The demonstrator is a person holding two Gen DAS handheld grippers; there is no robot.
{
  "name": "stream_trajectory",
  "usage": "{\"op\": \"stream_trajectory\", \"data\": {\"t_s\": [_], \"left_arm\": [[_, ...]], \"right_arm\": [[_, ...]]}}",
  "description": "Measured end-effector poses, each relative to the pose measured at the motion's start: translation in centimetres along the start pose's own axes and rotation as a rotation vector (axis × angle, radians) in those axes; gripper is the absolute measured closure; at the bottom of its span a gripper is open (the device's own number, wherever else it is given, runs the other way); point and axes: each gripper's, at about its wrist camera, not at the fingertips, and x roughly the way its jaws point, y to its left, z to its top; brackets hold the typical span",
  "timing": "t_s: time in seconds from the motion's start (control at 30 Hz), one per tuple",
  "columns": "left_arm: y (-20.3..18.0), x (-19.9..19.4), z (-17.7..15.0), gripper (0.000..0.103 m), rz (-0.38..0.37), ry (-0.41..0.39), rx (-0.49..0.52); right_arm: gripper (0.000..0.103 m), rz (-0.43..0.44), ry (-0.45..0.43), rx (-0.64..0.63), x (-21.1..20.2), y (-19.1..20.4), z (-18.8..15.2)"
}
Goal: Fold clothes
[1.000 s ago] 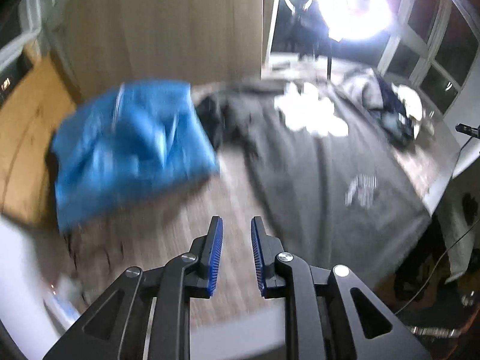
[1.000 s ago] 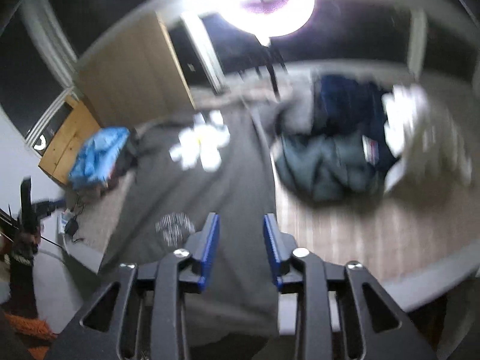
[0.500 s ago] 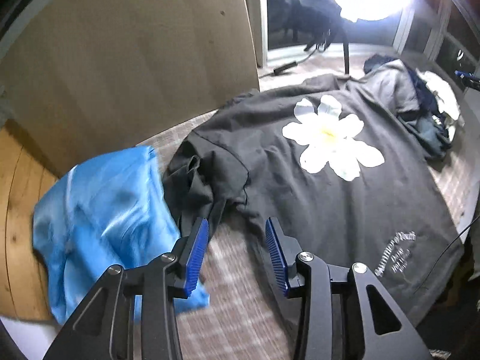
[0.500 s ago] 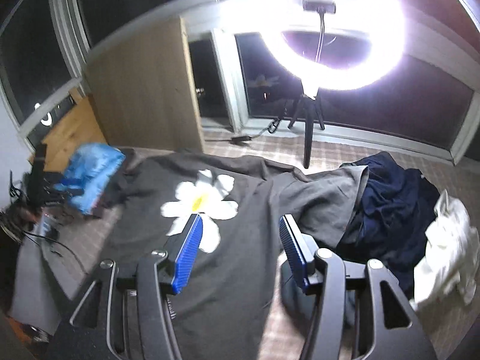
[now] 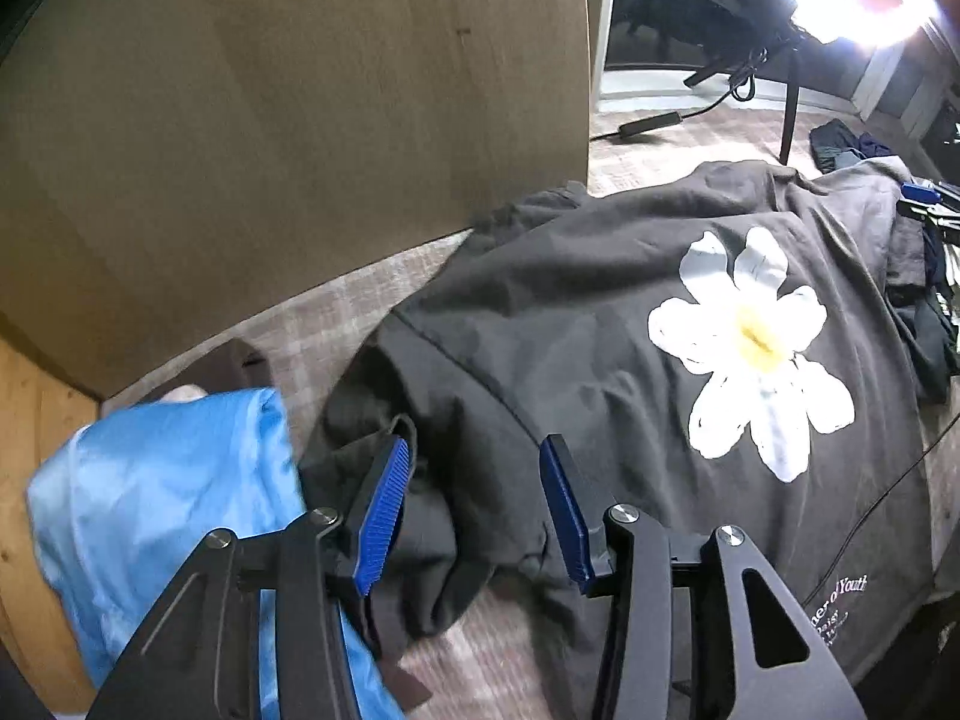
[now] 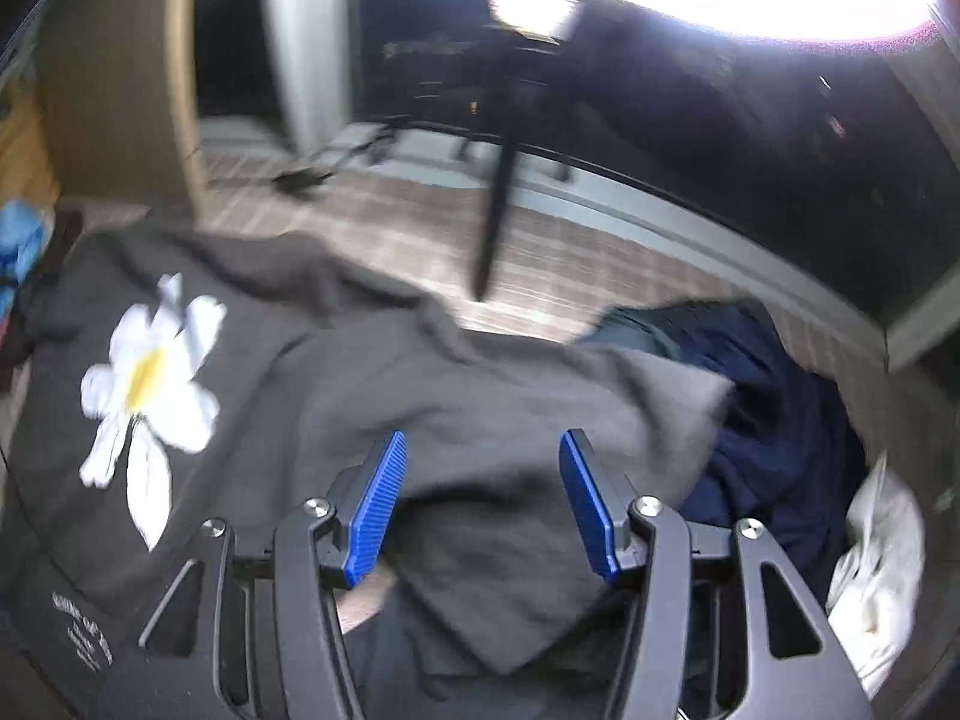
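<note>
Both claws have dropped closer to the dark grey T-shirt with the white daisy print (image 5: 630, 360), which lies spread across the frame's centre. The left claw (image 5: 474, 510), jaws just widened, straddles its crumpled sleeve; the right claw (image 6: 480, 504) gapes empty over the opposite sleeve. Sleeve grasps look imminent.

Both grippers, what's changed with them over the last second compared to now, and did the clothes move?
Both have come down closer over the dark flower-print shirt. The left gripper now hangs over its crumpled sleeve, the right gripper over the opposite sleeve. Both have just been opening their fingers; nothing is gripped. The shirt, the blue garment and the navy pile lie as they were.
</note>
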Motion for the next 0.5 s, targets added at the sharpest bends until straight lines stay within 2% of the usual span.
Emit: {"op": "stream_trajectory", "data": {"t_s": [0.1, 0.13, 0.27, 0.37, 0.5], "left_arm": [[-0.1, 1.8, 0.5, 0.059, -0.004, 0.028, 0.009], [-0.1, 2.4, 0.6, 0.059, -0.010, 0.037, 0.011], [0.5, 3.5, 0.8, 0.059, -0.021, 0.052, 0.015], [1.7, 3.8, 0.9, 0.057, -0.027, 0.060, 0.006], [3.1, 5.4, 1.6, 0.049, -0.014, 0.097, 0.010]], "right_arm": [[0.048, 0.030, -0.027, 0.132, -0.8, -3.6, -1.0], [0.043, 0.038, -0.031, 0.170, -1.0, -4.6, -1.5], [0.041, 0.072, -0.012, 0.263, -0.8, -6.1, -3.0], [0.041, 0.080, -0.071, 0.203, -2.1, -4.1, -2.0], [0.041, 0.158, -0.100, 0.096, -2.0, 0.2, 0.5]]}}
